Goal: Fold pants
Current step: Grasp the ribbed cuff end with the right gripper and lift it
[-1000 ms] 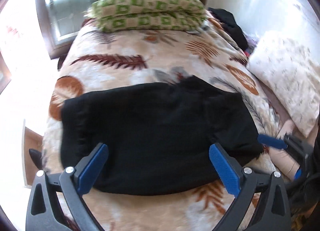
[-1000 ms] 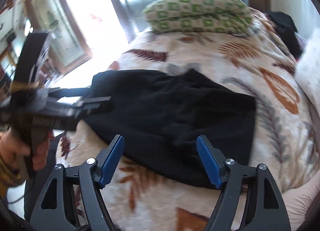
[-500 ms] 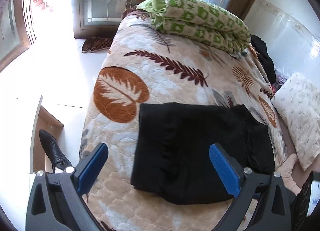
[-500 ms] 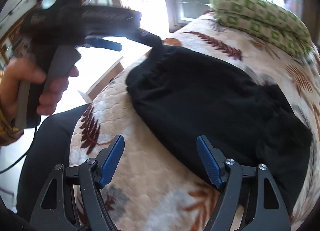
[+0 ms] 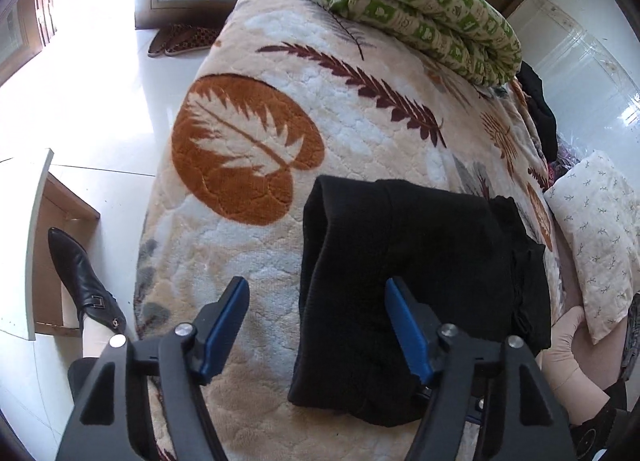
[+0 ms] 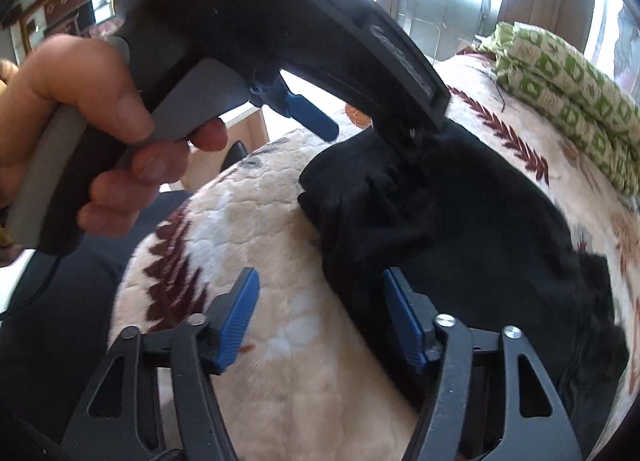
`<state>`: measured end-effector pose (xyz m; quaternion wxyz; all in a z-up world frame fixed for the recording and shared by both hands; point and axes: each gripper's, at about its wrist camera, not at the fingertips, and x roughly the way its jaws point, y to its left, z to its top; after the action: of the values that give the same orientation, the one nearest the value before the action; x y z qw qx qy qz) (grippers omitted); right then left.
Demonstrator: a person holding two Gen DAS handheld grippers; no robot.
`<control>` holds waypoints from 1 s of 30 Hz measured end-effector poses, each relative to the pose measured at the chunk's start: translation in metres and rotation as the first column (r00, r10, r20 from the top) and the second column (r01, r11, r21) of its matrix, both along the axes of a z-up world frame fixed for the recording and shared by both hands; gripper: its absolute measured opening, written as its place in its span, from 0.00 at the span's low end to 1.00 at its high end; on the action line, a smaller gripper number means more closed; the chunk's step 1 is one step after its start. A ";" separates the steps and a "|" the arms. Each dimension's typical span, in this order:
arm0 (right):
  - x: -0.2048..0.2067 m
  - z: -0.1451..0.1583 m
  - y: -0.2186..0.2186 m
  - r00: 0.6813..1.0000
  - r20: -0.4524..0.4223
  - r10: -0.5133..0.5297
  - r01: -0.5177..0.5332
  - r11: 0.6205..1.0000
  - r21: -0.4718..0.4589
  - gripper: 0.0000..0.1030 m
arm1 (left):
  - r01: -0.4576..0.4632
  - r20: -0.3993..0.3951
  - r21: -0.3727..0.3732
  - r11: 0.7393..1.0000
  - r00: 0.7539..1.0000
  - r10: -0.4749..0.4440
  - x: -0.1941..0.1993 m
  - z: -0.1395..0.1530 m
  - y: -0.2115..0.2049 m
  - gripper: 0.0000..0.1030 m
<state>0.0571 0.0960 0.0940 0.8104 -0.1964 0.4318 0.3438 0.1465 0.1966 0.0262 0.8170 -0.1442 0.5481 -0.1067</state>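
1. The black knitted pants [image 5: 408,285], already doubled into a thick rectangular bundle, are laid on the cream plush bedspread with rust leaf prints [image 5: 248,149], near the bed's near edge and toward its left side. That position is judged to keep both short ends within reach from where the person stands.

2. The left gripper [image 5: 316,325], black-framed with blue finger pads, is held steeply downward over the bundle's left end. Its jaws are closing; the folded edge lies between them, one pad over the cloth and the other over bare bedspread, and no pressing contact can be seen. The straddle is judged to prepare a pinch on that edge.

3. The right gripper [image 6: 320,321] is placed likewise at the bundle's near edge, its jaws closing, with cloth beside one pad only and nothing yet clamped.

4. In the right wrist view the left gripper's frame is seen meeting the bunched far corner of the pants, gripped at the trigger by a bare hand [image 6: 92,133].

5. A green-and-white checked folded quilt [image 5: 416,9] is left at the bed's far end, well apart.
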 end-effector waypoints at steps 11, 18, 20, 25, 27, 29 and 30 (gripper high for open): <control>0.009 0.002 0.001 0.995 0.100 0.012 -0.008 0.999 -0.040 0.17 | -0.028 -0.047 -0.069 0.997 0.999 0.025 0.004 -0.004 0.011 0.71; 0.011 0.022 -0.017 0.998 0.051 -0.032 0.027 0.996 0.080 0.14 | -0.054 -0.071 -0.125 0.991 0.996 0.045 0.007 -0.002 0.007 0.72; 0.010 0.022 -0.015 0.998 0.053 -0.030 0.026 0.996 0.081 0.14 | -0.063 -0.074 -0.130 0.990 0.996 0.054 0.009 -0.002 0.004 0.72; 0.008 0.022 -0.015 0.998 0.047 -0.030 0.025 0.995 0.093 0.14 | -0.069 -0.093 -0.155 0.986 0.994 0.055 0.011 -0.008 -0.009 0.60; 0.008 0.023 -0.016 0.998 0.049 -0.033 0.028 0.995 0.097 0.14 | -0.065 -0.084 -0.124 0.990 0.995 0.055 0.010 -0.006 -0.013 0.49; 0.009 0.024 -0.018 0.998 0.045 -0.039 0.034 0.994 0.109 0.13 | -0.058 -0.066 -0.118 0.991 0.997 0.051 0.009 -0.001 -0.014 0.39; 0.008 0.026 -0.020 0.998 0.042 -0.044 0.039 0.992 0.116 0.13 | -0.063 -0.051 -0.117 0.991 0.997 0.057 0.008 0.003 -0.013 0.30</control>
<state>0.0653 0.0760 0.1196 0.8368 -0.1480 0.3970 0.3468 0.1544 0.1838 0.0293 0.7964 -0.2114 0.5556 -0.1111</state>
